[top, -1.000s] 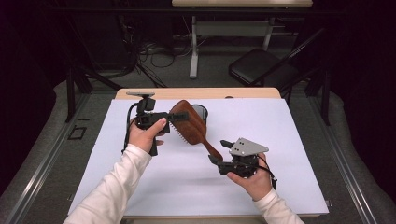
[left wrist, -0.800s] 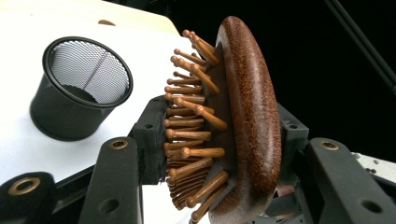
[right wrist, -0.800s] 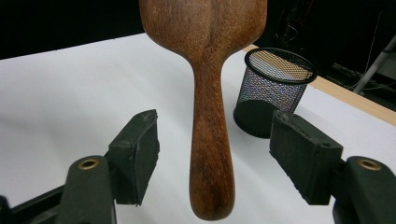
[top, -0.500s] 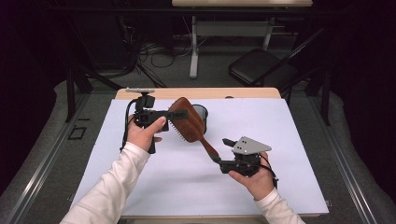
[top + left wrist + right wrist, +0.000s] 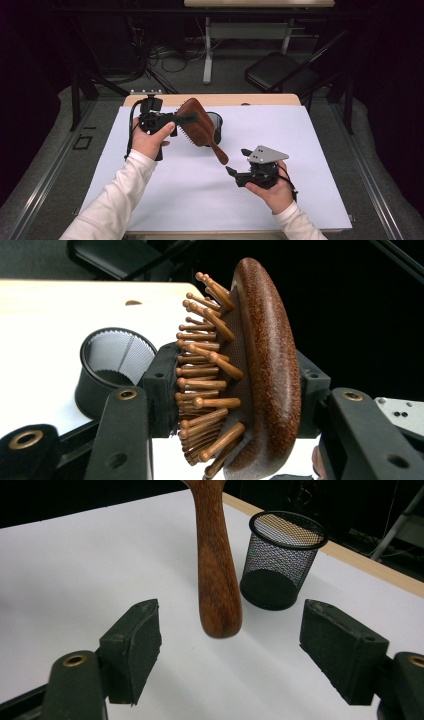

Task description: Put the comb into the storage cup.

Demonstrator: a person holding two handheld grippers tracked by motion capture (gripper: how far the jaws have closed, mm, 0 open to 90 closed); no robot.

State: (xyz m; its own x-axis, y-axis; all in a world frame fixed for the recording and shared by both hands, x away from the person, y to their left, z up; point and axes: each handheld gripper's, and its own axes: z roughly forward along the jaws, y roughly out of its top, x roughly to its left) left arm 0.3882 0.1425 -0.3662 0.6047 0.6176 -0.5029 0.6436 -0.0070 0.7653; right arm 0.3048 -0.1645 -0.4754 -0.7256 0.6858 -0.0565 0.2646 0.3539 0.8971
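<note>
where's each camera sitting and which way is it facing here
High view: fixed above the person's side, facing forward and down on the table; shows both forearms, the left gripper and right gripper.
Left gripper view: rides the left gripper, looking along its jaws clamped on the hairbrush head.
Right gripper view: rides the right gripper, its open jaws flanking the brush handle.
Shared: all three show the hairbrush and the mesh cup.
</note>
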